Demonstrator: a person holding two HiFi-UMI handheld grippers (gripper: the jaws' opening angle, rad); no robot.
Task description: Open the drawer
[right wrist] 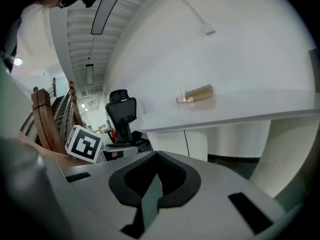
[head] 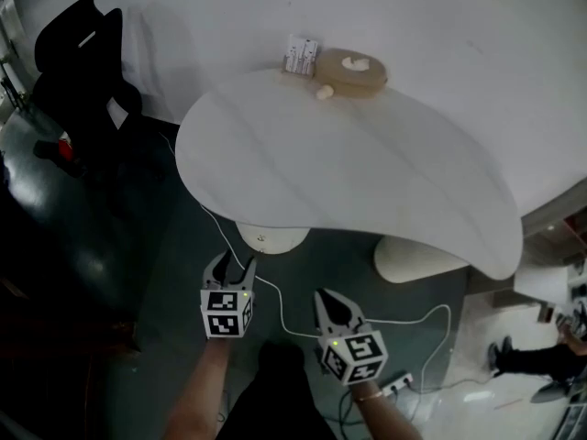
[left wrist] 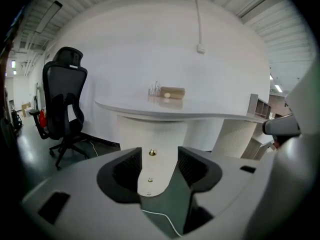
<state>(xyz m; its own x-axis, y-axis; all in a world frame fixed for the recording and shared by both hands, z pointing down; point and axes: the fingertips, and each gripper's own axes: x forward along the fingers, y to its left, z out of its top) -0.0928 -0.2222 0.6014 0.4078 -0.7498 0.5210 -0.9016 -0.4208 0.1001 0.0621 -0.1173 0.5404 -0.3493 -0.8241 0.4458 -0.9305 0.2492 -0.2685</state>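
Two forearms reach in from 6 o'clock of the head view, side by side and low over the dark green floor (head: 165, 246). Each carries a grey plastic tool topped by a cube of black-and-white square markers, and both point toward 12 o'clock.

The left tool (head: 234, 262) is released: its ribbed black pads stand wide apart with nothing between them. The right tool (head: 328, 302) is clenched tip to tip on nothing.

The drawer shows only by a small brass knob (left wrist: 152, 153) on the pale rounded pedestal (left wrist: 150, 131). It sits at 12 o'clock from the left tool, framed in the gap between the jaws but apart from them. I cannot make out the drawer's seams.

Above is a smooth, white, bean-shaped surface (head: 367, 181), with a round tan box (head: 351, 70) at its far edge. A thin white cable (head: 293, 324) snakes across the floor.
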